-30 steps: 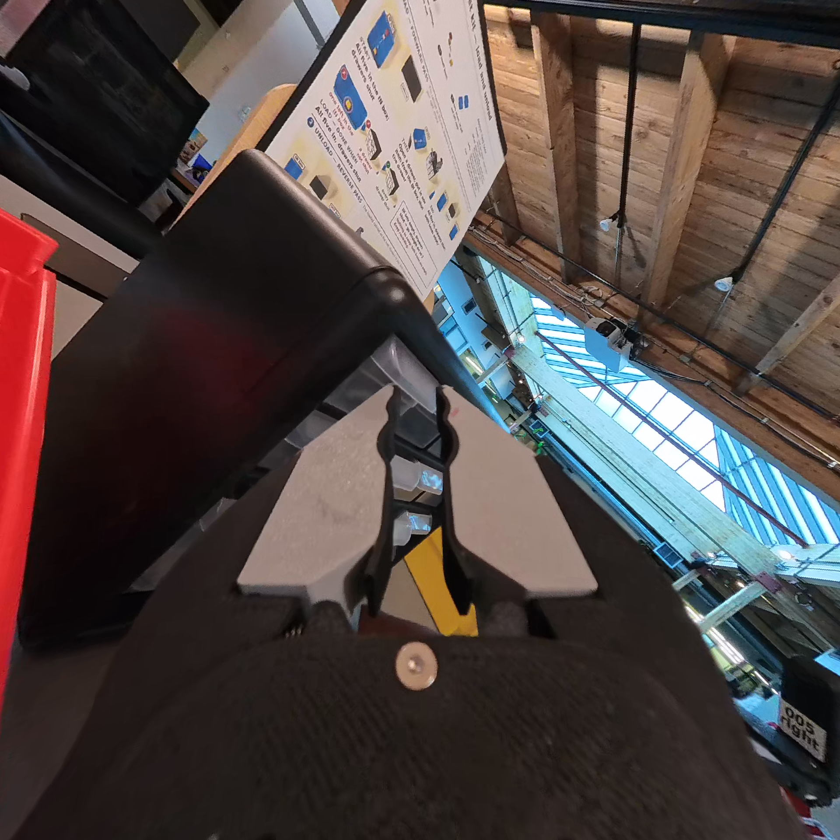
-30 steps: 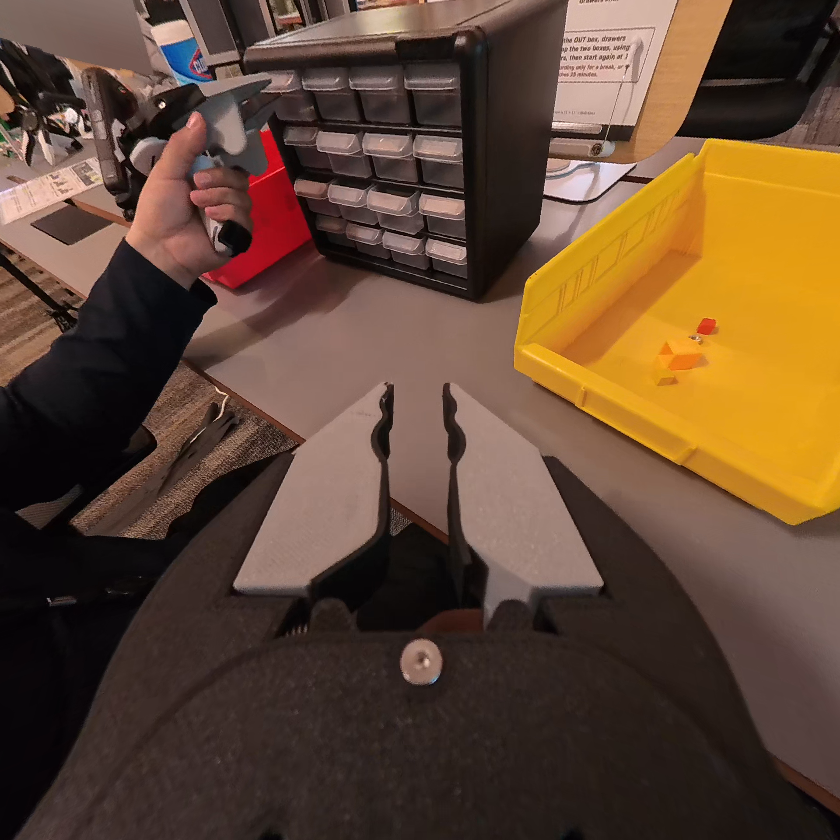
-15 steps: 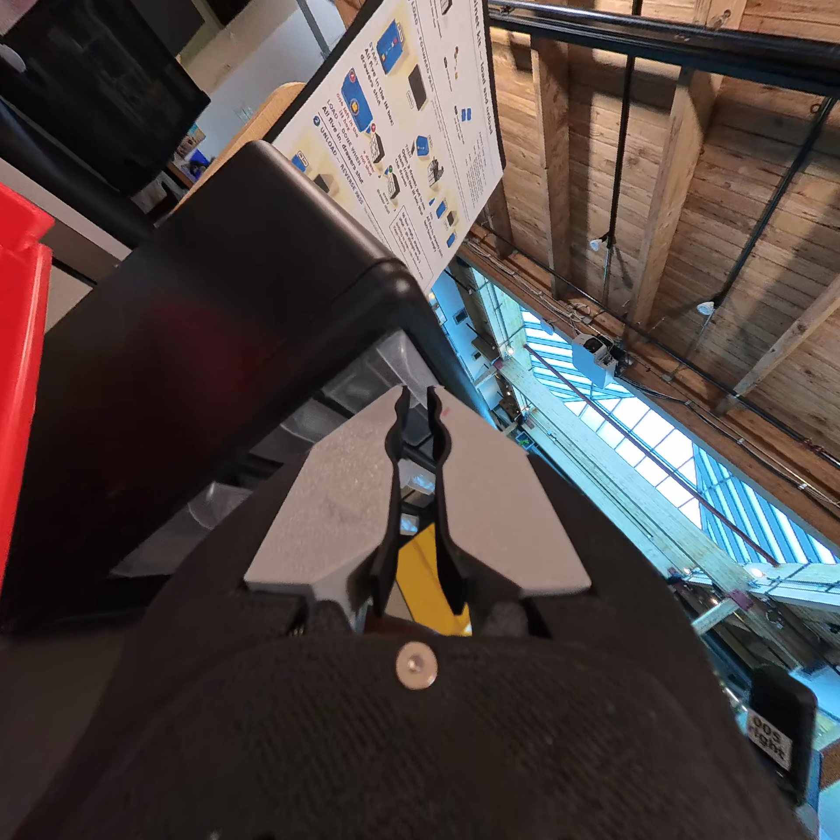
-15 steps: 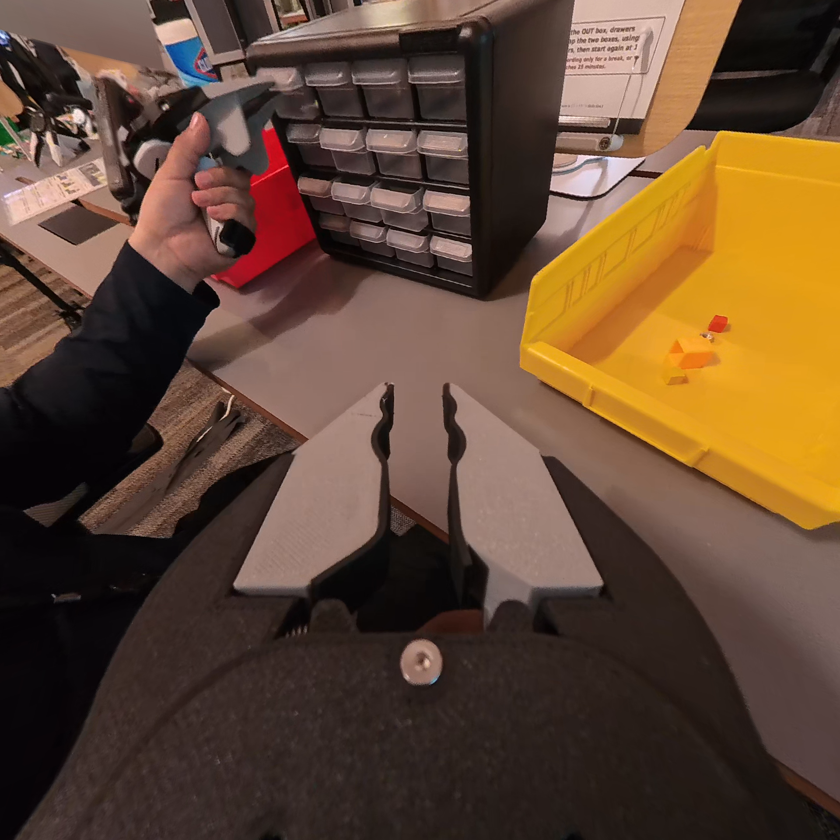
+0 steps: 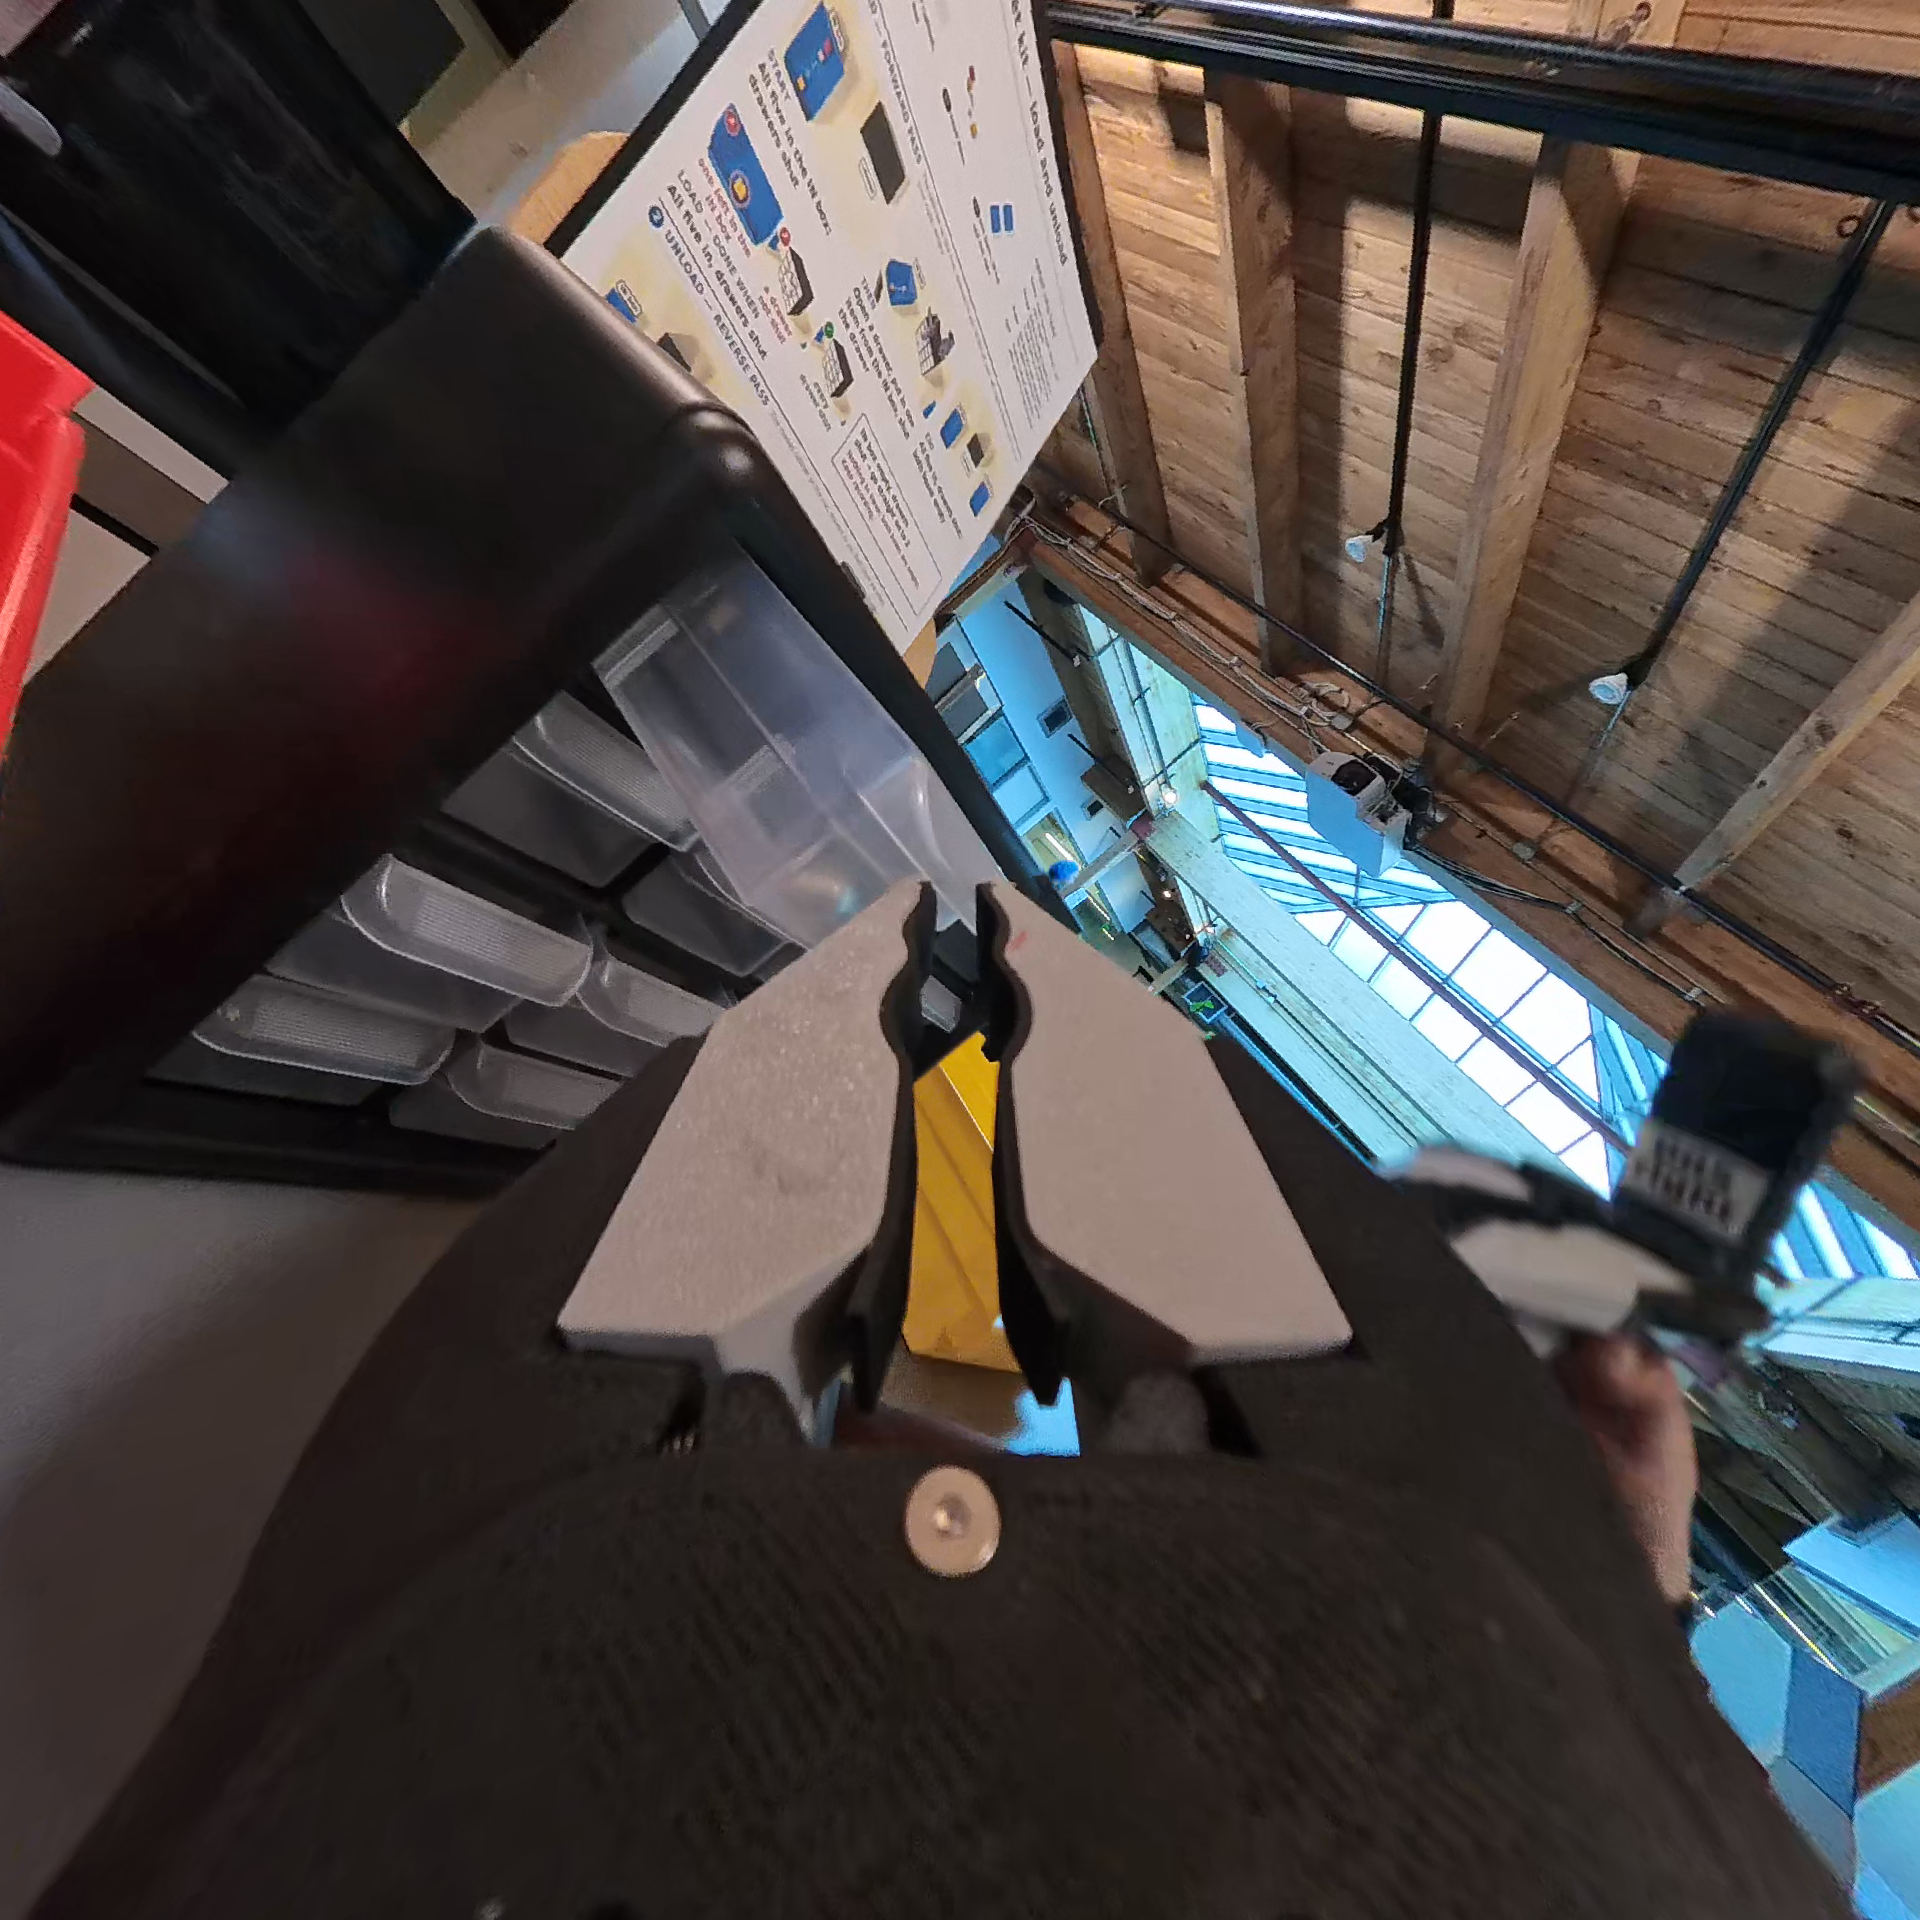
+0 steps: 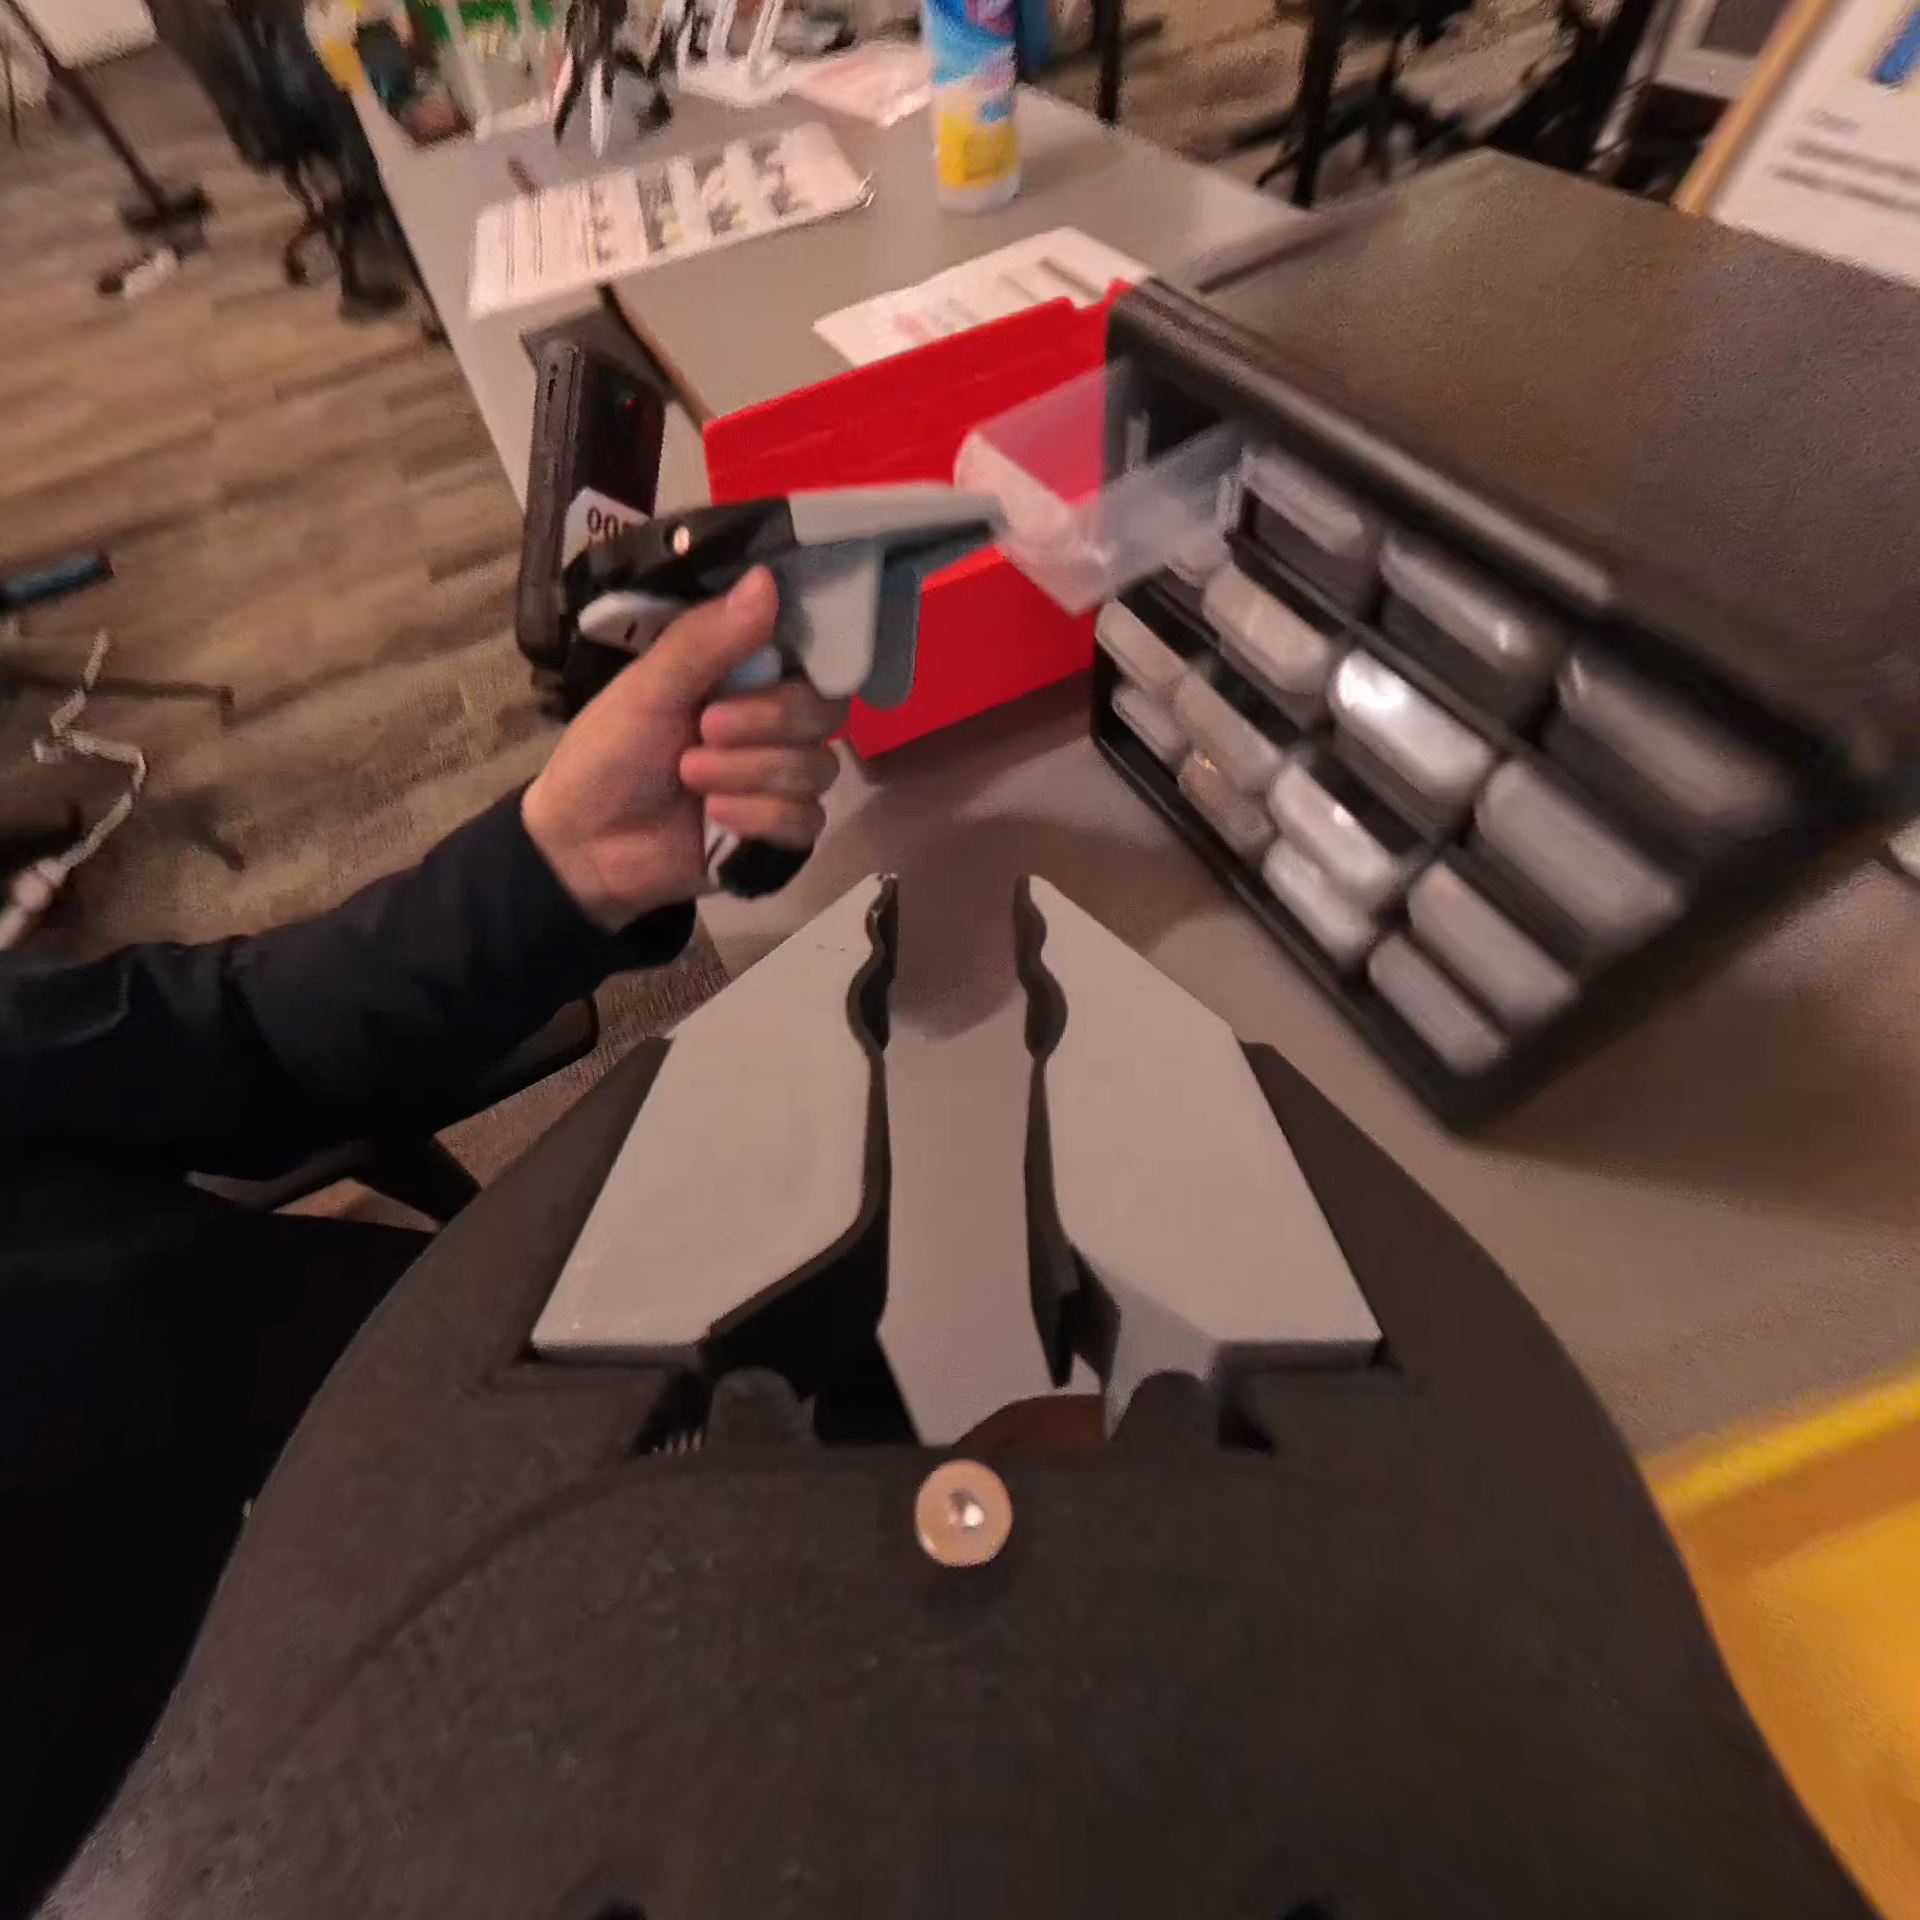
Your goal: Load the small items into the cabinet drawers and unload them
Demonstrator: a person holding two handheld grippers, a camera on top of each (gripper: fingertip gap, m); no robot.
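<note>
cabinet (image 6: 1558, 343) black | drawer (image 6: 1081, 499) clear | bins: red (image 6: 914, 436), yellow (image 6: 1818, 1558)

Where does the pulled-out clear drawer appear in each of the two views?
Left wrist view: drawer at centre, just above the left tongs, which pinch its front lip.
Right wrist view: drawer at upper centre.
Shared landmark: black cabinet.
</note>
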